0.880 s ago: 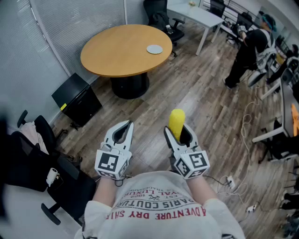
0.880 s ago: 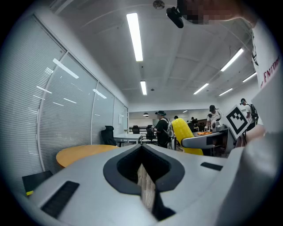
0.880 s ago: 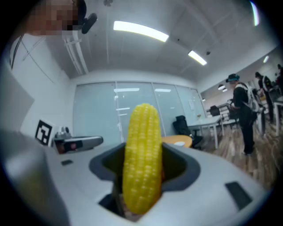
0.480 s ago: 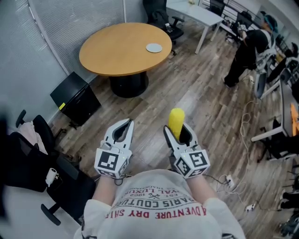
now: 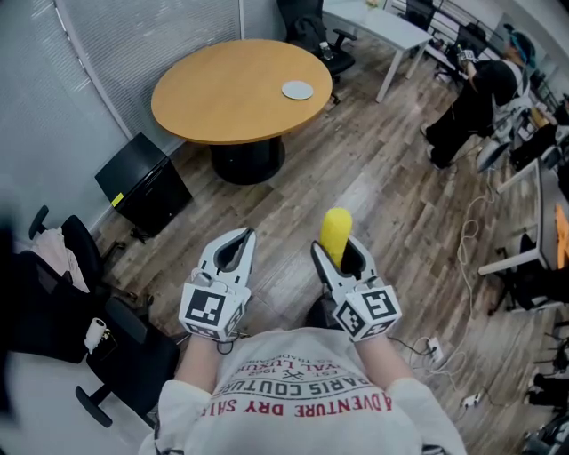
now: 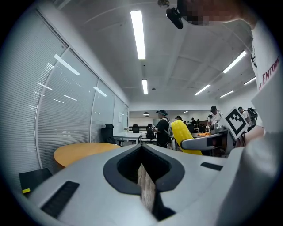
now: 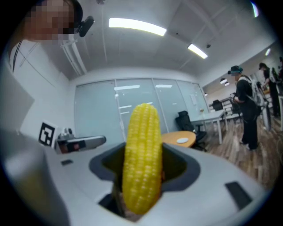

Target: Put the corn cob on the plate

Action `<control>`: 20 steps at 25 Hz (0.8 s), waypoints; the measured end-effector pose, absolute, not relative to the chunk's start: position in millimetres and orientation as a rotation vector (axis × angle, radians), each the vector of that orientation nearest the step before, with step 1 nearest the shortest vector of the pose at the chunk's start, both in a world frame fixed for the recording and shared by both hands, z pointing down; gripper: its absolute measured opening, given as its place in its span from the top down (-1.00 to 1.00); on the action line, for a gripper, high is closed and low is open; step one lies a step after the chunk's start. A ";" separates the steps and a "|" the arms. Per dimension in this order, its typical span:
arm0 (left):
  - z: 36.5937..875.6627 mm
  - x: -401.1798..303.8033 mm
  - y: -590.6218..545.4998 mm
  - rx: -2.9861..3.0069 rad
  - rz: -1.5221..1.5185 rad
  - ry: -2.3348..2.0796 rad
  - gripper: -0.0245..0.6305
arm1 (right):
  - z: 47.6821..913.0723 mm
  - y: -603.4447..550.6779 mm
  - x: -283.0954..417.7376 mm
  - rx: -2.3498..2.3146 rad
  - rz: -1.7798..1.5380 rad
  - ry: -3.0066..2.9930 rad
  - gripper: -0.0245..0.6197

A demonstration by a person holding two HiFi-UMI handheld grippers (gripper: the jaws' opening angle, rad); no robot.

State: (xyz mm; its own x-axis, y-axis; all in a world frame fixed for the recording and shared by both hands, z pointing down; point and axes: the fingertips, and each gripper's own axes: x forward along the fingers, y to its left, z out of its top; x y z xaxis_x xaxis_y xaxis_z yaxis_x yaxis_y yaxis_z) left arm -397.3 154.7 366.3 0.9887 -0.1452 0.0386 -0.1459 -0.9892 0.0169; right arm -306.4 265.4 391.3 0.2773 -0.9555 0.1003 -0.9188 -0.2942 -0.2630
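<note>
A yellow corn cob (image 5: 335, 233) (image 7: 141, 159) stands up between the jaws of my right gripper (image 5: 340, 252), which is shut on it; its top pokes out past the jaws. My left gripper (image 5: 231, 251) is held beside it, shut with nothing in it. From the left gripper view the corn cob (image 6: 185, 136) shows off to the right. A small white plate (image 5: 297, 90) (image 7: 181, 140) lies on the round wooden table (image 5: 213, 98), well ahead of both grippers across the floor.
A black cabinet (image 5: 146, 187) stands left of the table. Black office chairs (image 5: 89, 293) sit at my left, another chair (image 5: 313, 35) behind the table. A white desk (image 5: 378, 27) and a person in black (image 5: 462, 102) are at the far right. Cables (image 5: 471, 240) lie on the floor.
Both grippers keep the same pose with the corn cob held. The view has shifted slightly, and the person at the far right has moved a little.
</note>
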 end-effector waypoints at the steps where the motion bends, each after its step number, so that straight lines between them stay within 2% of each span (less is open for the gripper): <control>1: 367.1 -392.2 153.1 3.108 0.055 -0.235 0.83 | 392.8 263.9 -300.7 -2.376 -0.369 1.769 0.11; 11: 377.0 -303.2 129.3 3.082 0.089 -0.387 0.83 | 412.3 235.4 -195.5 -2.288 -0.456 1.836 0.11; 20: 366.9 -170.0 131.6 3.106 0.114 -0.472 0.83 | 403.5 226.2 -60.6 -2.224 -0.487 1.934 0.11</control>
State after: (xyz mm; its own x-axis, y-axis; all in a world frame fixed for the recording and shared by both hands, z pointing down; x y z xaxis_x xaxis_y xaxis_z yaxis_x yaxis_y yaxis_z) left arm -170.0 131.6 366.9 0.9523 -0.2966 0.0715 -0.2964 -0.9550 -0.0133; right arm -60.6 226.2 403.5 0.1139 -0.9834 0.1416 -0.9331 -0.1548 -0.3247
